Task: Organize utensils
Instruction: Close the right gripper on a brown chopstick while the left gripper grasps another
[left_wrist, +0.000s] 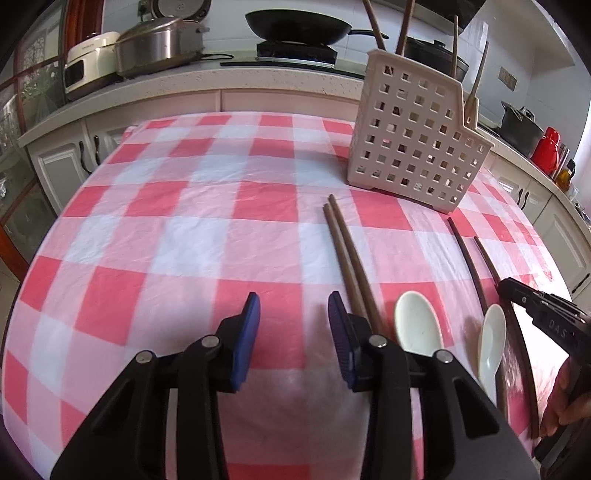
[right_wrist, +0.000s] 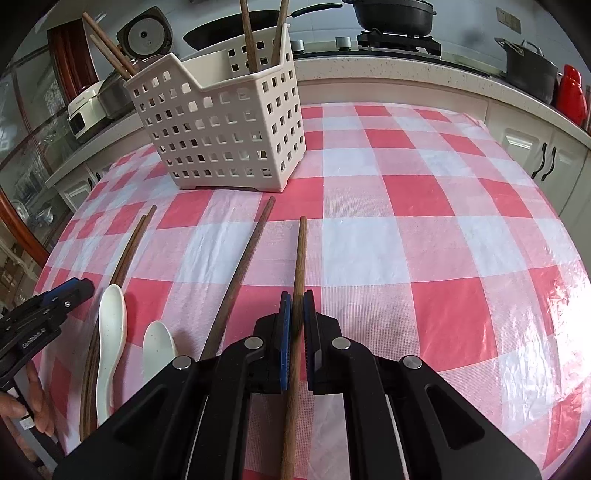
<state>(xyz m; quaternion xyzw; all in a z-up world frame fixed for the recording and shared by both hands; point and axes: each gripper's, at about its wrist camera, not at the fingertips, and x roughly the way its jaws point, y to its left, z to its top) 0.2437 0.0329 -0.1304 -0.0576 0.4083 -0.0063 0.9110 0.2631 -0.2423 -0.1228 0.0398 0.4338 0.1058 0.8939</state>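
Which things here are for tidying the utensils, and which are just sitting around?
For the job:
- white slotted holder
- chopstick held by the right gripper
- loose chopsticks
- two white spoons

Just lying about:
- black wok
- steel pot
- red thermos

The left part of the red-and-white checked plastic cloth on the desk (left_wrist: 155, 229) lies bare and open to a hand, as does its right part beyond the brown wooden chopstick (right_wrist: 300, 258) lying alone. The tall white perforated plastic utensil basket (right_wrist: 225, 125) blocks the far middle, with brown wooden chopsticks (right_wrist: 247, 37) sticking up above its rim. In front of it, the pair of brown chopsticks (left_wrist: 351, 258) and two white ceramic spoons (left_wrist: 417, 321) crowd the near strip.
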